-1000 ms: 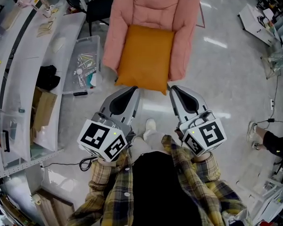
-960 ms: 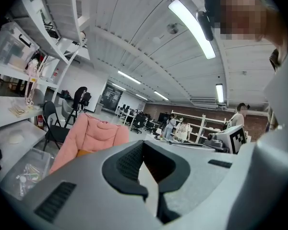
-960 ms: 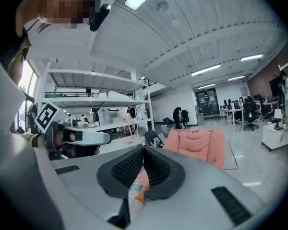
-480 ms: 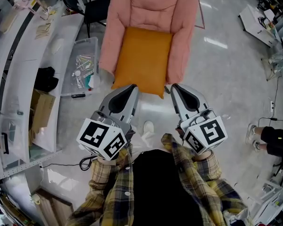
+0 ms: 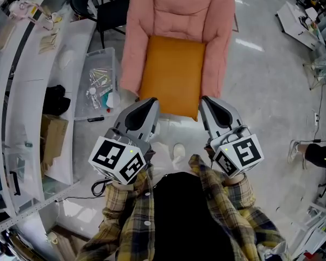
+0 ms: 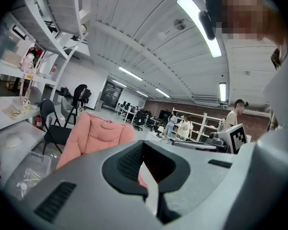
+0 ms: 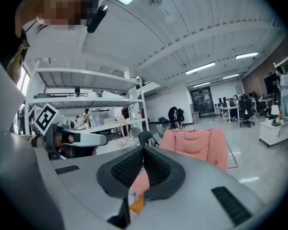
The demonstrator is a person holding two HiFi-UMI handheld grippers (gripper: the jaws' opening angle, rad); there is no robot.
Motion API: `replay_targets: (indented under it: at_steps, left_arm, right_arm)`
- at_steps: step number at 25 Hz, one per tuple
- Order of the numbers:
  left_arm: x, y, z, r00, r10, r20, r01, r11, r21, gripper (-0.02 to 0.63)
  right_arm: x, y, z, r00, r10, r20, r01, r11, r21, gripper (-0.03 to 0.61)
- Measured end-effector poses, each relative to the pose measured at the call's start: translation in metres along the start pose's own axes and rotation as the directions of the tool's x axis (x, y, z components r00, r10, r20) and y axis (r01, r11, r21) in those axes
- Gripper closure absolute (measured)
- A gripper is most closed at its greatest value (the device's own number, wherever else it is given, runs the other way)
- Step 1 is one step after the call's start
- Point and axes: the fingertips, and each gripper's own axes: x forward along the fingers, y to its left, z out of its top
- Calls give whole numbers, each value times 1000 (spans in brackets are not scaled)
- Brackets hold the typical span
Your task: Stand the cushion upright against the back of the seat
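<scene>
— Glossy pale floor (image 5: 261, 91) of a big workshop, with white shelving (image 5: 30, 86) curving down the left side. What sits in the middle?

— Pink armchair (image 5: 176, 10) at the top of the head view, with a padded back and arms. The orange cushion (image 5: 173, 72) lies flat on its seat. The cushion's front edge hangs a little over the seat's front, and it is not leaning on the back.

— And the tools?

— Left gripper (image 5: 151, 101) reaches in from below, its tip just beside the cushion's near left corner. Right gripper (image 5: 205, 100) mirrors it at the near right corner. From above I can't tell whether either touches the fabric.

— Jaws?

— Clenched on both, nothing pinched. In the left gripper view the black ribbed pads (image 6: 128, 162) meet at the tip, and only the armchair (image 6: 93, 135) shows beyond. In the right gripper view the pads (image 7: 127, 169) are together too. A sliver of the cushion (image 7: 137, 205) is glimpsed through the slot below the closed tips.

— Anything beside the armchair?

— Clear plastic bin (image 5: 92, 56) of small hardware on the floor to its left, and a black chair (image 5: 114, 12) behind that. A cardboard box (image 5: 53, 137) sits under the shelving. The person's plaid shirt (image 5: 125, 211) fills the bottom, and one white shoe (image 5: 179, 151) rests on the floor between the grippers.
</scene>
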Motion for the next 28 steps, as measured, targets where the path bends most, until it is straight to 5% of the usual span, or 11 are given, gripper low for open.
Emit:
replay_targets:
  at_steps: [15,28]
  left_arm:
    - [66,114,32,979,-154,-137,156,988,-2,609]
    - [102,138,-21,929,-217,-299,218,975,-29,609]
  right_arm:
    - [112,-24,5,981,-190,-45,192,980,46,558]
    - [110,-54,-55,938,-306,-161,327,937,123,558]
